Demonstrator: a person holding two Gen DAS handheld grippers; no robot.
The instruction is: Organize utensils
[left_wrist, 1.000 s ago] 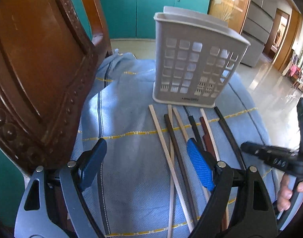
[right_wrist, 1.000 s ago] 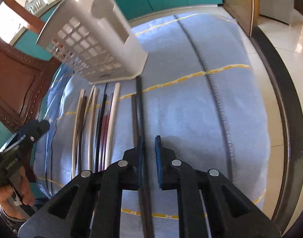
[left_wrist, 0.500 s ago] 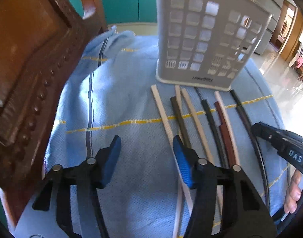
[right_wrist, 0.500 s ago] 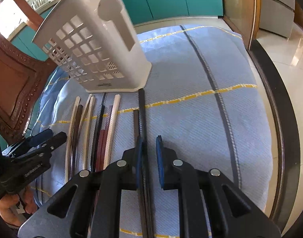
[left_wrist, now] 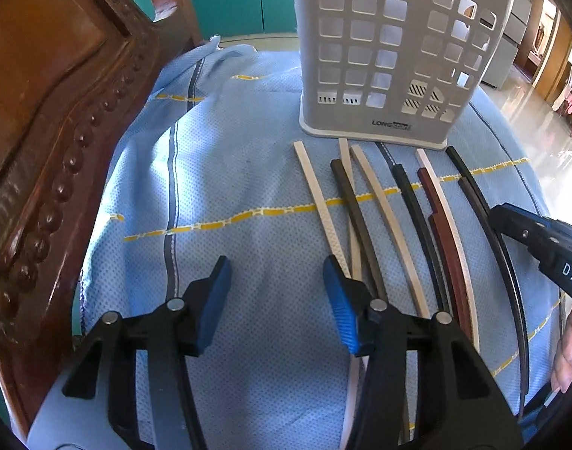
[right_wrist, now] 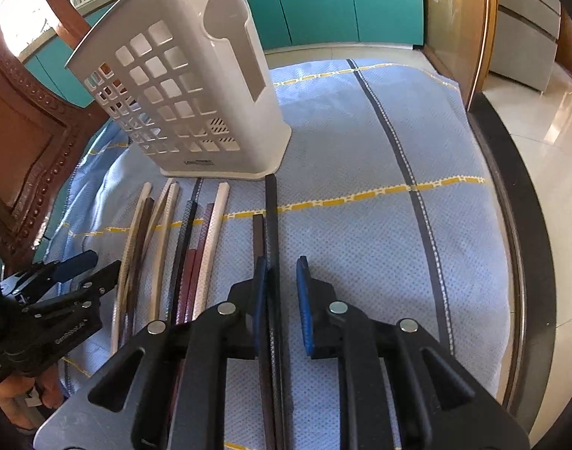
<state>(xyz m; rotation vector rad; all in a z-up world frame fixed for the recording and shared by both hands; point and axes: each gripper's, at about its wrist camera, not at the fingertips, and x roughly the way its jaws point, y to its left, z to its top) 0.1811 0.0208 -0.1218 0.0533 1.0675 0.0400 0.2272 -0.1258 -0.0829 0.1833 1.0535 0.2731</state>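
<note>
Several chopsticks, pale, brown, maroon and black, lie side by side on a blue cloth (left_wrist: pixel 248 172) before a white slotted utensil holder (left_wrist: pixel 391 52), which also shows in the right wrist view (right_wrist: pixel 196 90). My left gripper (left_wrist: pixel 276 300) is open and empty, low over the cloth, its right finger over the leftmost pale chopstick (left_wrist: pixel 318 202). My right gripper (right_wrist: pixel 282 296) is partly open over the rightmost black chopsticks (right_wrist: pixel 271 225); its left pad touches them, with a gap to the right pad.
A carved wooden chair back (left_wrist: pixel 50 120) stands close on the left. The table's dark rim (right_wrist: pixel 511 187) runs along the right, with tiled floor beyond. Teal cabinets (right_wrist: pixel 323 0) are behind.
My left gripper has moved forward and lower toward the holder and narrowed somewhat. My right gripper has moved slightly forward and lower along the black chopsticks.
</note>
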